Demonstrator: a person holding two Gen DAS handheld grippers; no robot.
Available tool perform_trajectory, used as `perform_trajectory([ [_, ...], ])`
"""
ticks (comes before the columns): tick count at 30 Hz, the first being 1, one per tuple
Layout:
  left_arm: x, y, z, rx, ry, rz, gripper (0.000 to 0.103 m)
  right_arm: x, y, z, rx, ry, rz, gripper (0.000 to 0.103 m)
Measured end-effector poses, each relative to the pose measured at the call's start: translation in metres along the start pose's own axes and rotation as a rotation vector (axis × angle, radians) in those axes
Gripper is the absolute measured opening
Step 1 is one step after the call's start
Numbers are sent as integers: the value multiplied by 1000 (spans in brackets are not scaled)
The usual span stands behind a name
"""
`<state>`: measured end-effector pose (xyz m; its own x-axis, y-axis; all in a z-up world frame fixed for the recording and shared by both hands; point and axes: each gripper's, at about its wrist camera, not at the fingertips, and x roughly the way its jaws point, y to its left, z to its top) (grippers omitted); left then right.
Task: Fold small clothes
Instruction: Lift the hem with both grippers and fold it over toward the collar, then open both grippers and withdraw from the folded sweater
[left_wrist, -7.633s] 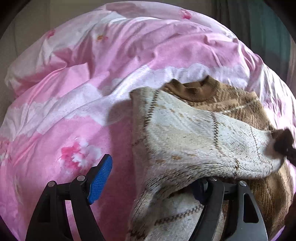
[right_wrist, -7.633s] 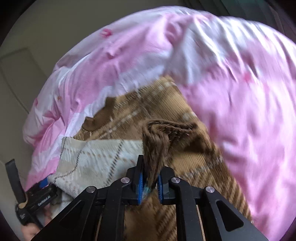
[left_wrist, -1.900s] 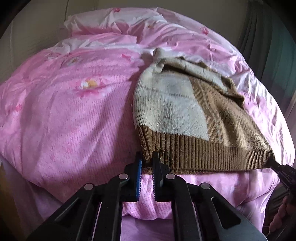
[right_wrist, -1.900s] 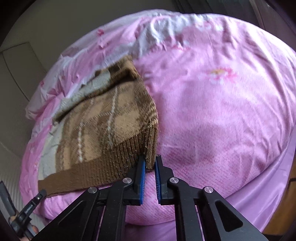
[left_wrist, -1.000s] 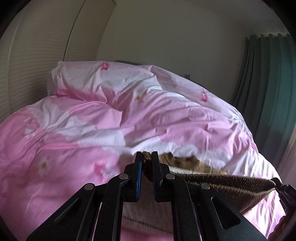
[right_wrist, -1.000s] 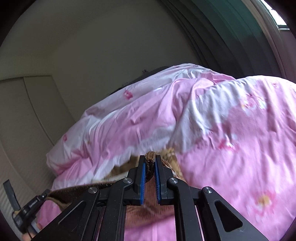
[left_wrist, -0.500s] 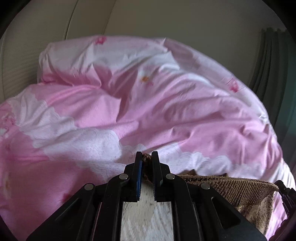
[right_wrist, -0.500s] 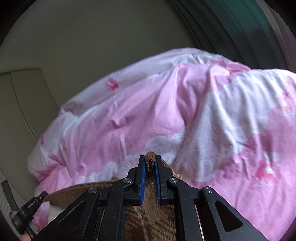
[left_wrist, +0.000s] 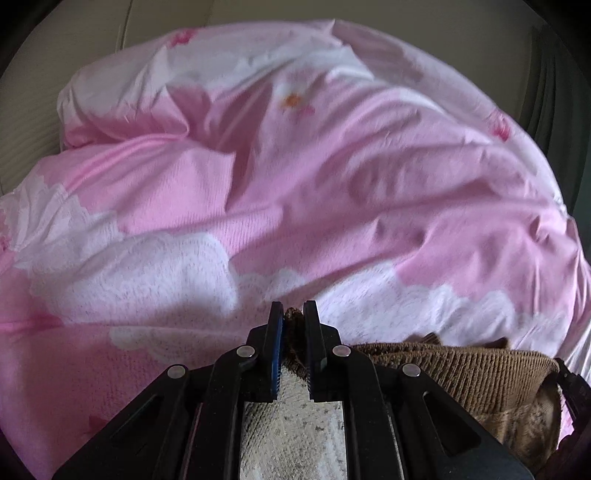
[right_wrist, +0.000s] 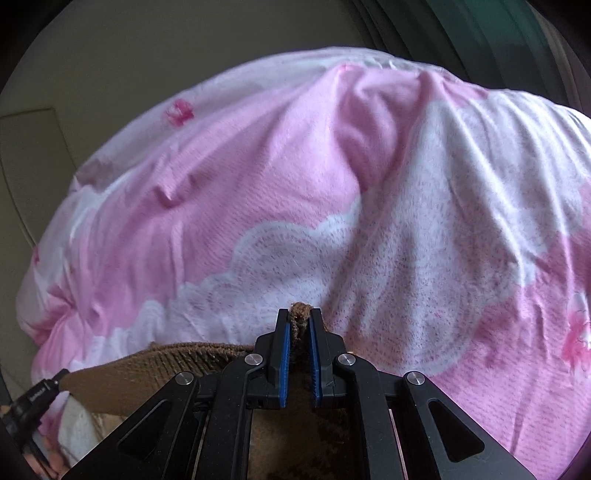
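A small brown and cream knitted sweater (left_wrist: 458, 373) lies over the pink quilt, its ribbed brown hem stretched between my two grippers. In the left wrist view my left gripper (left_wrist: 293, 317) is shut on one corner of that hem, and cream knit (left_wrist: 291, 435) shows below its arms. The right wrist view has my right gripper (right_wrist: 300, 317) shut on the other hem corner, with the brown sweater (right_wrist: 155, 376) running off to the left. The left gripper's tip (right_wrist: 40, 397) shows at the lower left there. Most of the sweater is hidden under the gripper bodies.
A rumpled pink and white quilt (left_wrist: 332, 184) fills both views and rises as a mound ahead. A pale wall (right_wrist: 147, 55) stands behind it and dark green curtains (right_wrist: 480, 29) hang at the right.
Both grippers have carried the hem forward and down toward the quilt mound, which now looms larger. The wall and curtains take up less of each view. Both grips hold.
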<state>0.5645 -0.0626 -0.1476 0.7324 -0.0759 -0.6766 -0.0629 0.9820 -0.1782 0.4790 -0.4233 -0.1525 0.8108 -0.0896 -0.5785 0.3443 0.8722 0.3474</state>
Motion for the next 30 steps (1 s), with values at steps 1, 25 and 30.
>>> perform_trajectory([
  [1, 2, 0, -2, 9, 6, 9, 14, 4, 0, -1, -2, 12, -8, 10],
  [25, -19, -2, -28, 245, 141, 21, 51, -60, 31, -9, -323, -64, -134, 65],
  [30, -6, -3, -29, 253, 155, 45, 59, -26, 26, -16, -342, 51, -213, 65],
])
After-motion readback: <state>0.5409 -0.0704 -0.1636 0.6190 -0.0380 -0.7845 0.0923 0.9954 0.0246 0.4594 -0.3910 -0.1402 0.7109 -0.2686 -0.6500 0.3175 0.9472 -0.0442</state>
